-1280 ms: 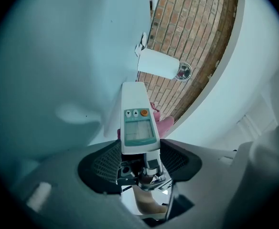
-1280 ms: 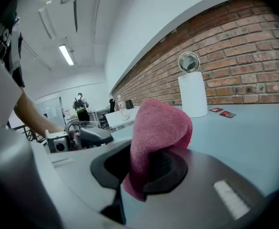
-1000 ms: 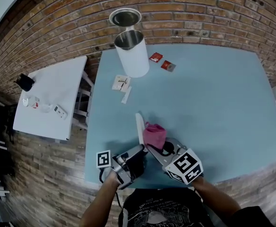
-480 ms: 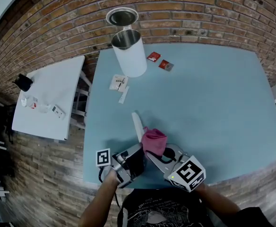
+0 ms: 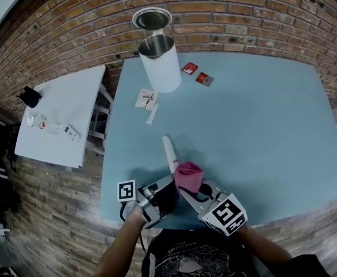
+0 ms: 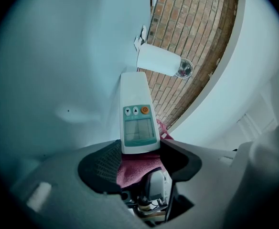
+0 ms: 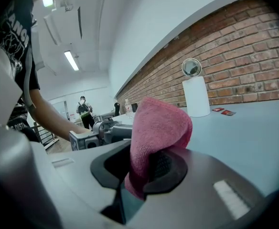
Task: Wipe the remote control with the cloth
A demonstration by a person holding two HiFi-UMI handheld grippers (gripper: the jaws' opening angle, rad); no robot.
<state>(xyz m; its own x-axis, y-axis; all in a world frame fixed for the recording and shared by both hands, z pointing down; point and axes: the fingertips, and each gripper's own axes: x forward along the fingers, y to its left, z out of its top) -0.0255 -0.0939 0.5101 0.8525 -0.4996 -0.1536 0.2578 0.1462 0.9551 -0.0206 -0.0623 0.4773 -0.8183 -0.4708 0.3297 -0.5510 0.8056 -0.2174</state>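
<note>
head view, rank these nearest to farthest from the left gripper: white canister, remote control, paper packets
1. remote control: gripped by the left gripper, at the near side.
2. paper packets: about midway up, slightly left.
3. white canister: far end, straight beyond the packets.

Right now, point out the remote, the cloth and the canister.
remote point(image 6: 136, 110), left gripper view, on its button row.
cloth point(image 7: 159, 125), right gripper view, on the fold's front.
canister point(image 5: 164, 71), head view, on its white side wall.
</note>
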